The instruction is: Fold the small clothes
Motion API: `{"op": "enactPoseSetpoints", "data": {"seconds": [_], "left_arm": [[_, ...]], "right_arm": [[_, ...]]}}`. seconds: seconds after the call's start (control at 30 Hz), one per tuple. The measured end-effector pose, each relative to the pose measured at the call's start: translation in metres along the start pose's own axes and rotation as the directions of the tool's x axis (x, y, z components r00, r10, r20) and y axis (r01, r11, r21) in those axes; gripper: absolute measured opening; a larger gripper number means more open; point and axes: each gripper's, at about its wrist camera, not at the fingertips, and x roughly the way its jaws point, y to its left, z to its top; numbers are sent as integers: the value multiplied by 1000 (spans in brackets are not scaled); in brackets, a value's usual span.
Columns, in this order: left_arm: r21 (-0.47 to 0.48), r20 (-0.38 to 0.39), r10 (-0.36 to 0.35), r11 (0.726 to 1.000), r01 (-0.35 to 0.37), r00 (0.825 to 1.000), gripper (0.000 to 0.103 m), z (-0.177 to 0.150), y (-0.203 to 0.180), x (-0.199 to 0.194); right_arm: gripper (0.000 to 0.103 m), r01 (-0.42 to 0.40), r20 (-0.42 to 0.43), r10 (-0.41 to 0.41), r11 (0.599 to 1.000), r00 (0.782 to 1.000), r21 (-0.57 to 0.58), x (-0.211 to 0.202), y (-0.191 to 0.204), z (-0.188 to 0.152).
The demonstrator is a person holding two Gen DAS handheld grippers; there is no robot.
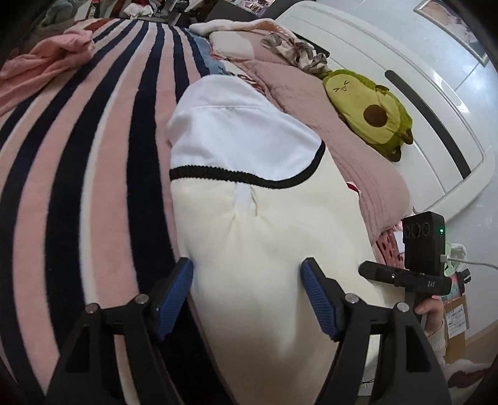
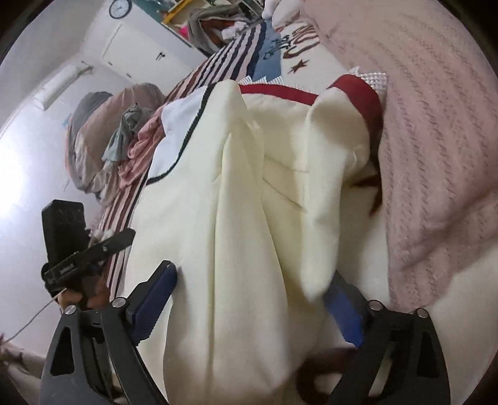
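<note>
Lying on the bed, a cream garment (image 1: pixel 264 249) with a black trim line (image 1: pixel 236 177) and a white panel (image 1: pixel 236 134) stretches away from both cameras. It rests partly on a striped blanket (image 1: pixel 93 155) in pink, navy and white, and partly beside a pink knit cover (image 1: pixel 358 149).

The left gripper (image 1: pixel 247 299) has its fingers (image 1: pixel 174 296) spread wide, one on each side of the near end of the cream cloth; they hold nothing, and I cannot tell whether they touch the fabric. The right gripper (image 2: pixel 249 305) is also wide open, with a raised fold of the cream cloth between its fingers (image 2: pixel 155 299); the far finger is partly covered by fabric. Nothing is clamped.

In the right wrist view a red band (image 2: pixel 358 90) shows at the garment's far end, against the knit cover (image 2: pixel 435 140). An avocado plush (image 1: pixel 367 109) lies on the knit cover near the white headboard (image 1: pixel 404 93). A loose pink cloth (image 1: pixel 46 62) lies at the far side of the blanket. A wall clock (image 2: pixel 119 7) hangs in the background.
</note>
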Motion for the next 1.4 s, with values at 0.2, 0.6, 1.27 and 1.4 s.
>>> {"op": "enactPoseSetpoints", "data": {"seconds": [0.2, 0.6, 1.27, 1.4], "left_arm": [[-12, -5, 8, 1000, -8, 1000, 65, 1, -1, 9], [67, 62, 38, 997, -42, 997, 18, 3, -22, -19], [105, 492, 324, 899, -425, 808, 16, -14, 17, -401], [36, 526, 441, 843, -537, 727, 16, -38, 42, -490]], "right_arm": [[73, -71, -49, 68, 996, 996, -52, 16, 21, 3], [20, -103, -4, 104, 987, 995, -122, 13, 52, 5], [19, -417, -116, 426, 730, 897, -541, 43, 399, 22], [19, -521, -215, 500, 625, 839, -582, 72, 492, 7]]}}
